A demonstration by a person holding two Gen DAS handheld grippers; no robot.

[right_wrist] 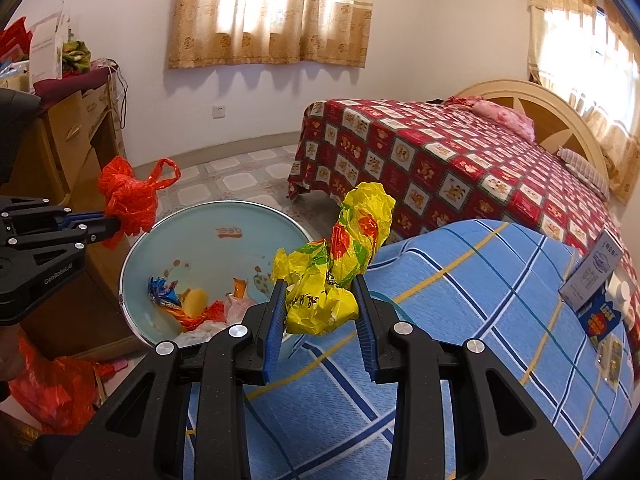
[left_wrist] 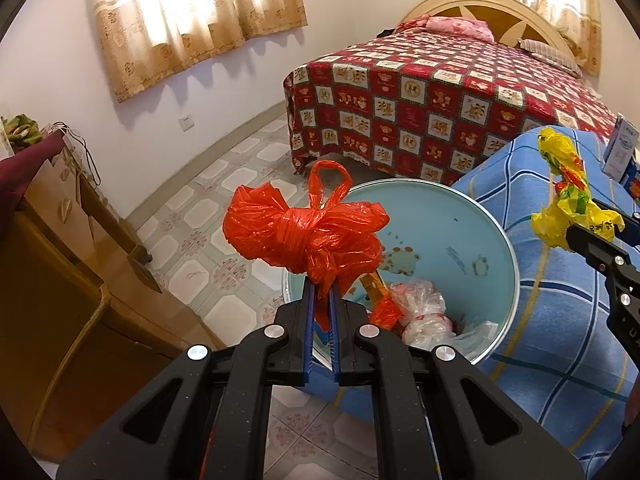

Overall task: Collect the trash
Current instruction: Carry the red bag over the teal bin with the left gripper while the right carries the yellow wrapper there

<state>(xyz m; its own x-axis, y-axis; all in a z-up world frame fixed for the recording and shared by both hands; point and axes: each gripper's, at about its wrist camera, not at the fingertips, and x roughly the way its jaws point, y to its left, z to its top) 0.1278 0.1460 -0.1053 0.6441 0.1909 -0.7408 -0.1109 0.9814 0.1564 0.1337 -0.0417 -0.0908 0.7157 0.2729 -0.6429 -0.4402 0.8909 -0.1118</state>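
- Broadly, the bed (left_wrist: 440, 92) in red checked cover fills the background, with a blue plaid cloth (right_wrist: 460, 320) in front.
- Only the right wrist view shows a red bag on the floor (right_wrist: 56, 392) and a blue wrapper (right_wrist: 164, 292) inside the pale blue bin (left_wrist: 448, 224).
- Left gripper (left_wrist: 322, 300), jaws nearly together, pinches a knotted red bag (left_wrist: 304, 236) above the bin's rim.
- Right gripper (right_wrist: 322, 308), jaws half spread, clamps a crumpled yellow bag (right_wrist: 340, 264) beside the bin.
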